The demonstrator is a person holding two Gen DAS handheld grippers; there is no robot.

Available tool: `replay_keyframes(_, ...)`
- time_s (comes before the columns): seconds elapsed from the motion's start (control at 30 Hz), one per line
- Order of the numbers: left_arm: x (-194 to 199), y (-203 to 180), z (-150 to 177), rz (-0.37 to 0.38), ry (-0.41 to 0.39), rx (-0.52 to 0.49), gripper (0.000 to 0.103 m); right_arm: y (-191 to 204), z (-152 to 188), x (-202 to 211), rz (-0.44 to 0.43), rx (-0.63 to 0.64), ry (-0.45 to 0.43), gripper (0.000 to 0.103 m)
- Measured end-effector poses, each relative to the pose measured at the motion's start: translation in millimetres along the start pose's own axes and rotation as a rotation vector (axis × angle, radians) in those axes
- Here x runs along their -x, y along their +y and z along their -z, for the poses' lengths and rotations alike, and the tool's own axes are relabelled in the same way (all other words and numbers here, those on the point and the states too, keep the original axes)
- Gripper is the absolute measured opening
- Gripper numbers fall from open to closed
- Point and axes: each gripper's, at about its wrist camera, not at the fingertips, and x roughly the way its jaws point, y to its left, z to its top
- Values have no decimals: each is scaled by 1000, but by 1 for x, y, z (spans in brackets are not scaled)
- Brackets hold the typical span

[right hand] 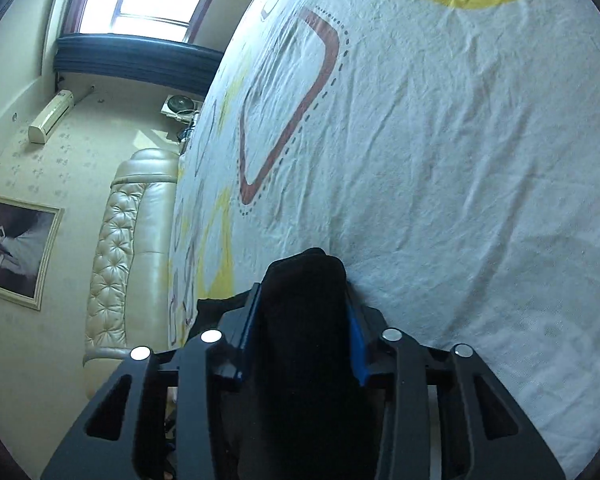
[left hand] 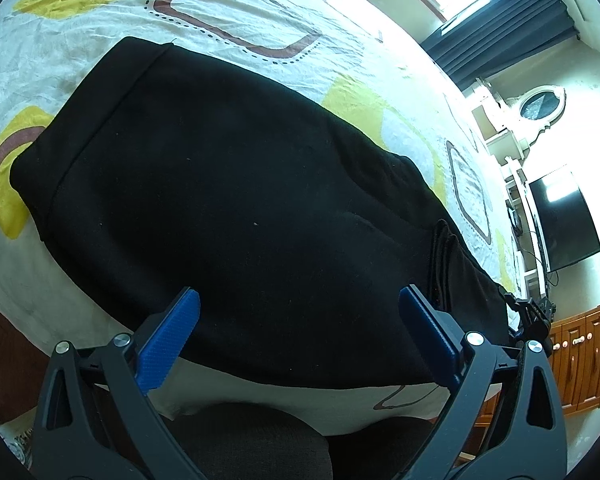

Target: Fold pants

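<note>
Black pants lie spread across the patterned bed sheet, waistband at the upper left and a folded bundle of legs at the lower right. My left gripper hovers open over the near edge of the pants, its blue pads wide apart with nothing between them. In the right wrist view my right gripper is shut on a thick bunch of the black pants, which bulges out past the fingertips just above the sheet.
The bed's padded cream headboard stands against the wall. A TV and a wooden cabinet are past the bed's end. A dark cushion-like shape sits below the bed's near edge.
</note>
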Motion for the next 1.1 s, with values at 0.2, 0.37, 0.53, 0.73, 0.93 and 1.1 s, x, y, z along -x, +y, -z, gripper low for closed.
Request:
replay_keyframes(0.2,-3,-4,0,-7,-3,-13,99,-4,2,8,-38,-14,2,39)
replay_keyframes(0.37,-4,-1,-2,0,-2,-3,99,-4,26,26,-42,23,67,56)
replay_keyframes(0.53,-4,-1,-2,0,-1,-3,99,-19,60,42,-81,34,150,58)
replay_keyframes(0.73,-3,1,-1,-4,0,-13,99,-35,75,47,-42,65,162,29)
replay_keyframes(0.93,2,3,-2,31,21,-33,99,-15,74,58,-2,63,99,55)
replay_keyframes(1.1,31,15,-23,173,10,-37,99,35,78,90,247,163,-137,65)
